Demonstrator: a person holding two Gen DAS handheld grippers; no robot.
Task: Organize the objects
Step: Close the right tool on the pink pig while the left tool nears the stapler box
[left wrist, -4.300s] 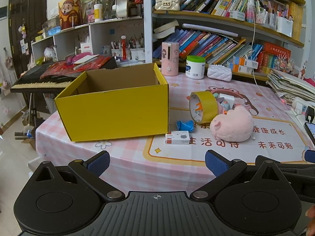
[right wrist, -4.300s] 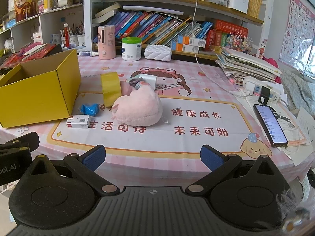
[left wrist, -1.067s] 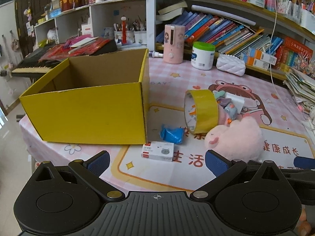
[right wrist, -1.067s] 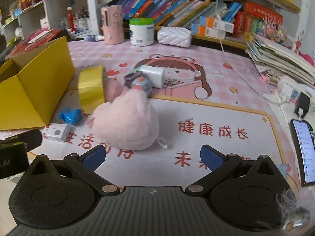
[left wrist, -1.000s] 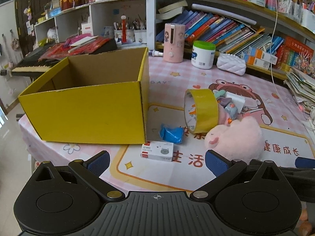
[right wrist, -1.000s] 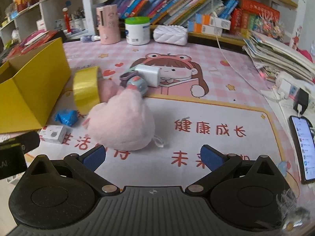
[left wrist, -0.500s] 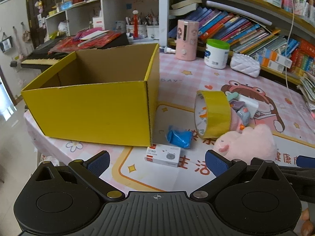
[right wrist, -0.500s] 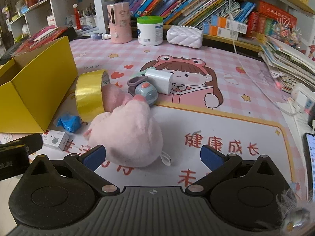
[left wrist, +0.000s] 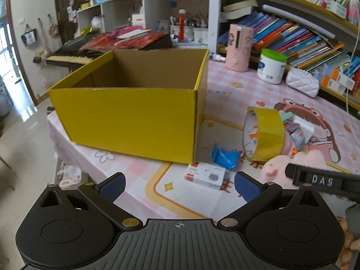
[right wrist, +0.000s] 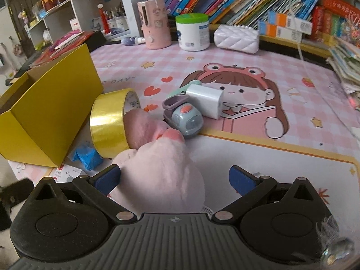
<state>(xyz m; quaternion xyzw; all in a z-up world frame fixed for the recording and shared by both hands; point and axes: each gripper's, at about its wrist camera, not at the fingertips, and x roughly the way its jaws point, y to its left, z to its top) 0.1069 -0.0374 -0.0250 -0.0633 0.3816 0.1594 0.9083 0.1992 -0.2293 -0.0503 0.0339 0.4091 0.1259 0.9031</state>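
Left wrist view: the left tongs hang wide and empty above the table, facing the yellow box, seemingly waiting. Right wrist view: the right tongs spread wide around the pink plush, positioned to grip it.

left gripper spread, right gripper apparently spread

Yellow box — open-topped, tape roll, small carton
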